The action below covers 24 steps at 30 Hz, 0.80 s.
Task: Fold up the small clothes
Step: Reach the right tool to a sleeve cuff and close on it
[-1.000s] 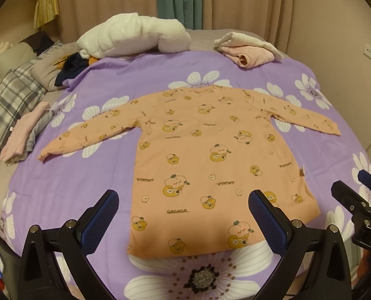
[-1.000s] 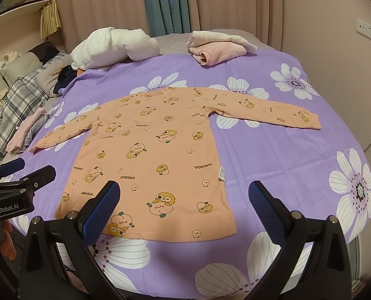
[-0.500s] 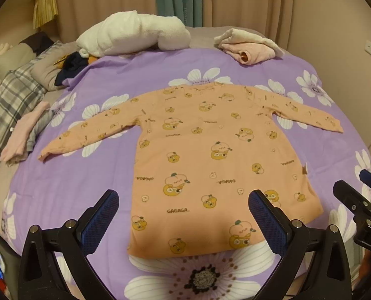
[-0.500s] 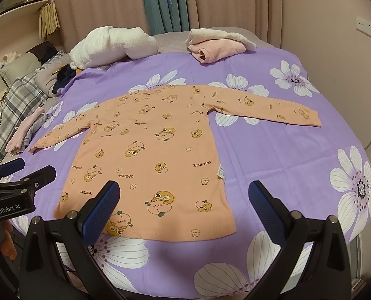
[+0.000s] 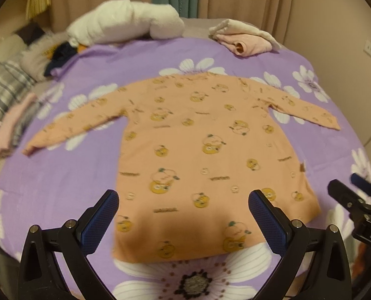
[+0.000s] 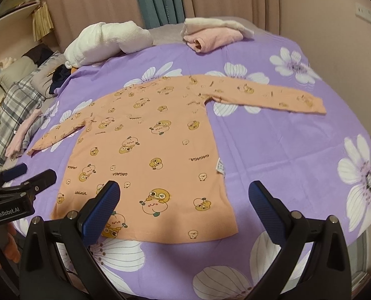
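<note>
Soft orange cartoon-print shirt (image 5: 210, 160) flat on purple floral sheet (image 6: 273, 155), both grippers' ribbed blue jaws spread, empty.

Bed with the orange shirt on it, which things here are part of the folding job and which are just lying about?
Part of the job:
orange shirt, spread flat
left tongs, open
right tongs, open

Lying about:
white pillow
pink folded clothes
plaid blanket
purple bedspread
</note>
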Each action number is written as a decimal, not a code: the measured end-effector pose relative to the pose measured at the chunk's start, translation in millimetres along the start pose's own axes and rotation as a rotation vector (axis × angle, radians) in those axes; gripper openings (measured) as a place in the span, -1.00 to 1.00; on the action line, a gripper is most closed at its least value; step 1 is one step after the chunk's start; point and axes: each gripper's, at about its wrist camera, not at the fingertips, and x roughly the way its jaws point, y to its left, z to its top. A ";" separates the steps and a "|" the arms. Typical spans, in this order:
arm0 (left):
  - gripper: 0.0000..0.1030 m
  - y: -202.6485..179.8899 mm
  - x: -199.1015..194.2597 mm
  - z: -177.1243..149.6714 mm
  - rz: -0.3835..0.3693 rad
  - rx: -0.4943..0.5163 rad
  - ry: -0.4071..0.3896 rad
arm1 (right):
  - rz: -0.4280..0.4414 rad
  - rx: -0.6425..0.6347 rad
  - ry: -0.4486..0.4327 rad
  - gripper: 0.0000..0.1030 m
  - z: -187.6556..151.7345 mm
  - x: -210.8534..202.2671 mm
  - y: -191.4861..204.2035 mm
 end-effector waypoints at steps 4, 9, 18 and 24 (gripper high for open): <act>0.98 8.5 17.7 2.5 -0.129 -0.068 0.023 | 0.054 0.058 0.014 1.00 -0.9 12.0 -13.0; 0.98 18.0 35.5 8.8 -0.245 -0.150 0.019 | 0.128 0.166 -0.008 1.00 1.4 24.3 -43.9; 0.98 29.5 64.5 29.7 -0.280 -0.225 0.030 | 0.153 0.544 -0.110 1.00 14.2 60.6 -171.4; 0.98 31.8 83.0 38.8 -0.215 -0.219 0.051 | 0.147 0.776 -0.125 0.80 30.6 103.4 -258.3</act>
